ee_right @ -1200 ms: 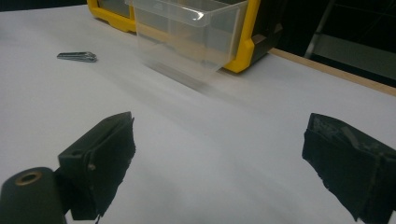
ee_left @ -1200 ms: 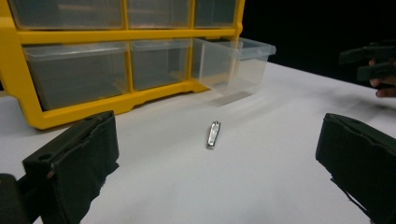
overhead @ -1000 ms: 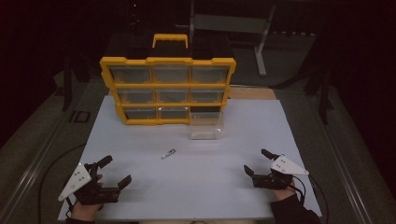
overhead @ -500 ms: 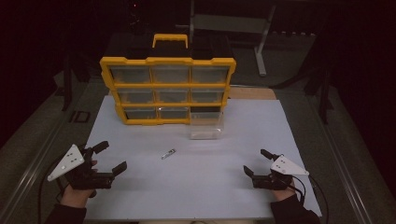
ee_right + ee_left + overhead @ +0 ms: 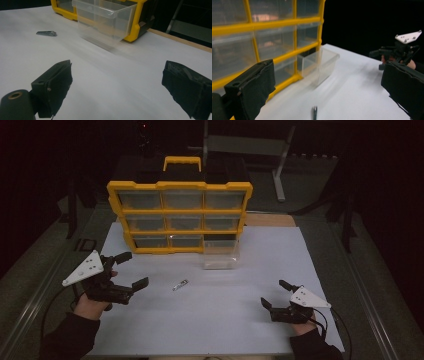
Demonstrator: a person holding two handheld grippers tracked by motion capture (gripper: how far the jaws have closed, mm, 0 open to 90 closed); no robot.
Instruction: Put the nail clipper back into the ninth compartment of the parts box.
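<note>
A white table (image 5: pixel 210 325) fills the middle of the high view. At its centre, slightly left, lies a small metal clip (image 5: pixel 180 285), a thin silvery piece resting flat on the bare surface. Its long axis runs diagonally in this view, from lower left to upper right, with the upper end pointing toward a clear plastic drawer (image 5: pixel 220 255). Nothing touches the clip.

The left gripper (image 5: pixel 132 271) sits at the lower left of the high view, held in a hand (image 5: pixel 90 305), near the clip but apart from it. Its jaws are spread wide and hold nothing. In the left gripper view the clip (image 5: pixel 314 112) appears at the bottom centre between the two black jaws, its long axis running up and down the frame.

The right gripper (image 5: pixel 275 294) is at the lower right of the high view, well apart from the clip, its jaws also spread and empty.

The clear plastic drawer stands on the table just in front of a yellow organiser (image 5: pixel 180 215), whose rows of clear compartments occupy the upper centre. In the right gripper view the clip (image 5: pixel 46 33) lies at the upper left, left of the drawer (image 5: pixel 105 20).
</note>
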